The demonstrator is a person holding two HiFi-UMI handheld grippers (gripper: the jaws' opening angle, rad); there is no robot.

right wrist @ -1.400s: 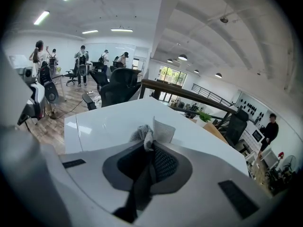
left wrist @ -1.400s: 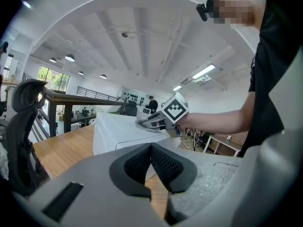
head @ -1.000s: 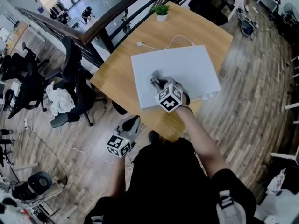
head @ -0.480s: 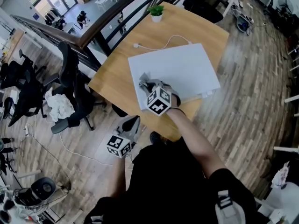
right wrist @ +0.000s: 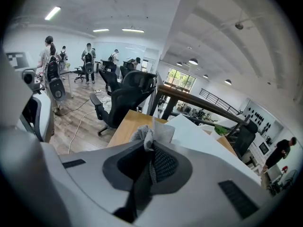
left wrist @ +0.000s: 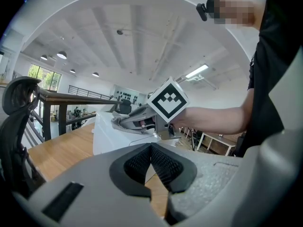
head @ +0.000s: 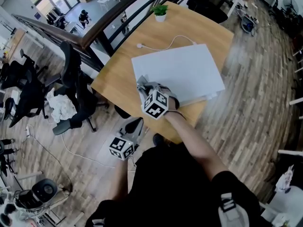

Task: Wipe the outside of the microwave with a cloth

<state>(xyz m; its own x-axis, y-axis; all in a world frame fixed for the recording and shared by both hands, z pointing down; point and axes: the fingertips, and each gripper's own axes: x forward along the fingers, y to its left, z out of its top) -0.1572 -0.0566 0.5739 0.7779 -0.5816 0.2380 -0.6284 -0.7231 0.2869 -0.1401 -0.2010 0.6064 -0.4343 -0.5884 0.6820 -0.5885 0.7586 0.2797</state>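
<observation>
**Surface.** Tabletop (head: pixel 117 77) of pale wood, roughly square with rounded corners, set against a dark railing (head: pixel 97 28) on its far left side. Small green plant in a white pot (head: pixel 160 13) at the far edge. White cable (head: pixel 163 47) trailing across the wood from the far left to the back of the microwave.

**Task item.** Microwave (head: pixel 184 70), a plain white box, on the right half of the tabletop and close to the near edge. Seen from above, so mostly its top face.

**Right hand-held gripper** (head: pixel 145 87). Over the near left corner of the microwave's top, jaws clamped on a grey cloth (right wrist: pixel 143 135). Cloth bunched beyond the jaw tips and lying against the white top at that corner.

**Left hand-held gripper** (left wrist: pixel 151 151). Held low off the near left side of the tabletop, above the floor, jaws pressed together with nothing between them.

**Room.** Open office with a wood-plank floor (head: pixel 251 108). Black office chair (head: pixel 75 86) left of the tabletop, with a crumpled white heap (head: pixel 59 103) beside it. More dark chairs further left. White ceiling with round lamps and strip lights. Several people standing far off in the right gripper view.
</observation>
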